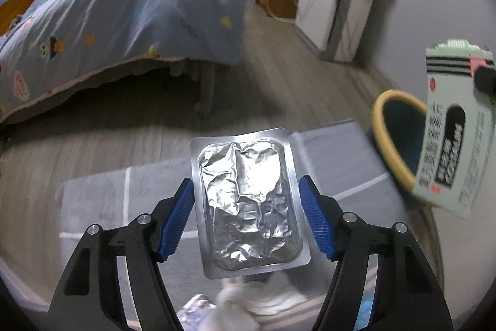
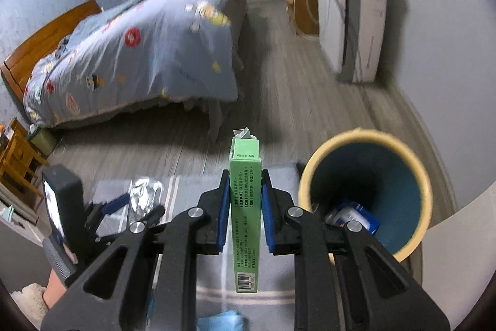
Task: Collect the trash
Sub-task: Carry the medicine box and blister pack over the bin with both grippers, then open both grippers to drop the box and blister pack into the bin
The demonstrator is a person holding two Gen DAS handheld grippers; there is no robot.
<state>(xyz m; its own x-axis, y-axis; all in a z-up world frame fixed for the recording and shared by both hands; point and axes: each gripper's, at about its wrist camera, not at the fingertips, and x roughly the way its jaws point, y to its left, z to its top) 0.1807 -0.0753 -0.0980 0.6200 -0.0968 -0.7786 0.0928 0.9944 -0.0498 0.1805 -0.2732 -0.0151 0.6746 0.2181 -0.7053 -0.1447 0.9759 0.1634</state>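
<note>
Two bits of trash in hand right now, one per gripper. My left gripper (image 1: 246, 217) has its blue ribbed pads (image 1: 175, 221) pinched on the long edges of a foil blister pack (image 1: 248, 202), a flat silvery rectangle with rounded corners and a crinkled, shiny middle. Its long axis runs straight out away from me, along the fingers, foil face up toward the camera. Under it, on the grey rug (image 1: 102, 200) with thin white stripes, there's some crumpled white tissue (image 1: 248, 303), blurry.

My right gripper (image 2: 246, 207) is clamped on the broad faces of a slim green carton (image 2: 246, 216), smooth printed cardboard. The narrow side faces the camera, barcode end nearest me, torn-open flap at the far tip, so it points forward too. From the left wrist view the same carton (image 1: 454, 126) shows its white face with black print, held just over the bin.

The trash bin (image 2: 365, 191) sits just right of the carton, round, cream rim, dark teal inside, with a blue and white packet (image 2: 353, 214) at the bottom.

Further off: grey wood-look floor (image 2: 279, 101), a bed with a puffy blue cartoon-print duvet (image 2: 148, 64), and a white boxy appliance (image 2: 356, 30) against the wall.
</note>
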